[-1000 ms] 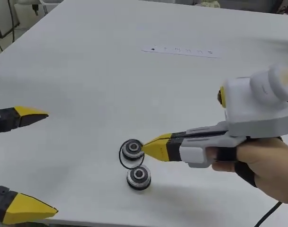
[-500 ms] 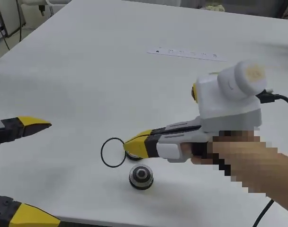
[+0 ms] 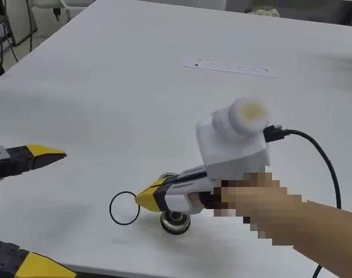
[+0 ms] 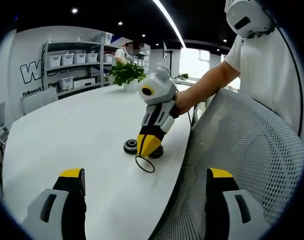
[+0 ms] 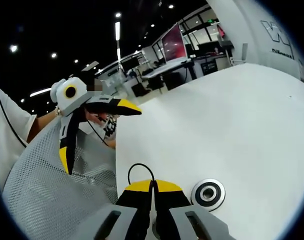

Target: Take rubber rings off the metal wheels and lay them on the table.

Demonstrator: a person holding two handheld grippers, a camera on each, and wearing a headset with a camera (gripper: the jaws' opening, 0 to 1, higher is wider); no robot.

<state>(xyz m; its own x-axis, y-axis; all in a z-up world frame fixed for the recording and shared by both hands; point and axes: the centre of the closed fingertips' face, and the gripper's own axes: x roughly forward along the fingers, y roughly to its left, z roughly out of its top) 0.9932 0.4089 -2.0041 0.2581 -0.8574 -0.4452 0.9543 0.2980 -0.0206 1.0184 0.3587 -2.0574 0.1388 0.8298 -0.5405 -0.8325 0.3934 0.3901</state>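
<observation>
1. the right gripper (image 5: 152,183) has its two jaws pressed tight together, and they pinch the rubber ring (image 5: 140,171). in the right gripper view the thin black ring sticks out from the yellow tips as a small loop.
2. the left gripper (image 4: 145,197) has its jaws wide apart, with nothing between them. in the head view its two yellow tips sit at the left, well apart from the ring.
3. the head view shows the ring as a whole round loop just left of the right gripper's tip, off both wheels. i cannot tell if it touches the table (image 3: 135,87).
4. in the head view the near wheel (image 3: 175,220) sits on the table just under the right gripper. the far wheel (image 3: 168,175) peeks out from behind it.
5. the left gripper view looks from the other side. there both wheels sit close together by the yellow tip, and the ring hangs below it.
6. the right gripper view shows one shiny wheel with a dark hole, just right of its jaws.
7. the left gripper view also shows the person's arm (image 4: 202,87) and a mesh chair back (image 4: 237,150).
8. far up the table, the head view shows a flat white strip (image 3: 231,67) with small dark marks.
</observation>
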